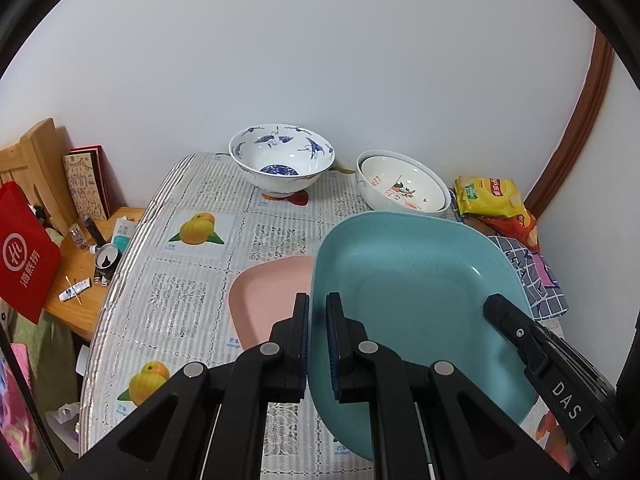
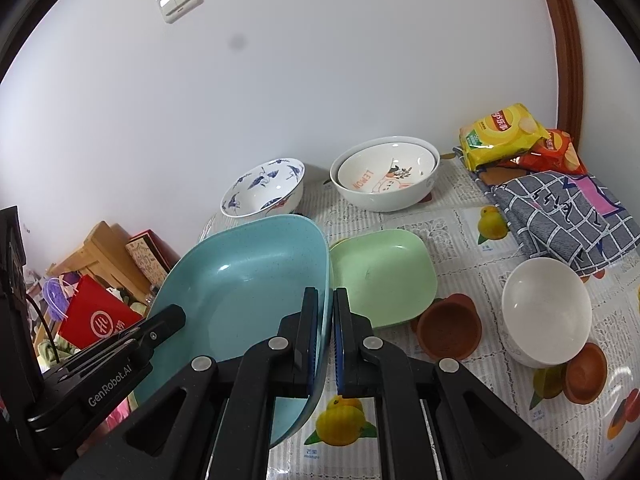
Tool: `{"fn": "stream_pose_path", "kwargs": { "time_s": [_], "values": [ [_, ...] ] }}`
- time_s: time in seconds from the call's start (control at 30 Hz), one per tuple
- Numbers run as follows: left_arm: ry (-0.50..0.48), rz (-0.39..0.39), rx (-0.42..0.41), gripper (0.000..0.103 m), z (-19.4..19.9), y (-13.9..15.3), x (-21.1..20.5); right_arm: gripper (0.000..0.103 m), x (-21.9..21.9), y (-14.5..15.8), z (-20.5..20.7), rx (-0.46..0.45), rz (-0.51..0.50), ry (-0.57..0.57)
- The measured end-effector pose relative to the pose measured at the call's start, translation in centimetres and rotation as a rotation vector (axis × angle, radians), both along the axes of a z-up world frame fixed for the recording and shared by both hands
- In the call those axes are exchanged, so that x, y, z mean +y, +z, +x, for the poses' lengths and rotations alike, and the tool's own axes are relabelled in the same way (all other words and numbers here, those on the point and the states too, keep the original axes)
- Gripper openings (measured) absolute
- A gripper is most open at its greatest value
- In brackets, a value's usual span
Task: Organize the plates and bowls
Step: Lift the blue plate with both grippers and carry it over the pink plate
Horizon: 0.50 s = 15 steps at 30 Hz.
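The left wrist view looks forward and down along its own fingers [image 1: 332,344] from close above the table's near left part, facing the white wall, with a wooden side shelf [image 1: 86,276] at its left edge. The right wrist view sits just as close but further right and tilted, facing the same wall, and takes in more of the table's right side, including a green plate [image 2: 384,276] and a white bowl [image 2: 546,312]. Both views share the blue plate [image 1: 416,288] [image 2: 248,280] right before the lens, the blue-patterned bowl [image 1: 282,158] [image 2: 262,194], the stacked lemon bowls [image 1: 402,188] [image 2: 386,174] and the yellow snack bag [image 1: 490,196] [image 2: 500,134] by the wall.
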<state>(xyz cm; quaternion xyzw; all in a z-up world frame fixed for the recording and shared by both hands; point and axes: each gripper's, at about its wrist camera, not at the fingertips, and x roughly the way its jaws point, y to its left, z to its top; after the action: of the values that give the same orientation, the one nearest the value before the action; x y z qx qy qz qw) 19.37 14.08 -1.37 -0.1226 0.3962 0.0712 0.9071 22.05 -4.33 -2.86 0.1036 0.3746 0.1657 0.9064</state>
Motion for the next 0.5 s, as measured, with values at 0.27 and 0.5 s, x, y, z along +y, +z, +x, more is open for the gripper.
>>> {"fn": "stream_pose_path", "kwargs": {
  "time_s": [0.27,0.5],
  "values": [
    [0.023,0.001,-0.002,0.009,0.5,0.1,1.3,0.007,1.5,0.2,1.0,-0.005,-0.018,0.026],
    [0.056,0.000,-0.012,0.009,0.9,0.5,2.7,0.007,3.0,0.8,1.8,-0.026,-0.019,0.054]
  ]
}}
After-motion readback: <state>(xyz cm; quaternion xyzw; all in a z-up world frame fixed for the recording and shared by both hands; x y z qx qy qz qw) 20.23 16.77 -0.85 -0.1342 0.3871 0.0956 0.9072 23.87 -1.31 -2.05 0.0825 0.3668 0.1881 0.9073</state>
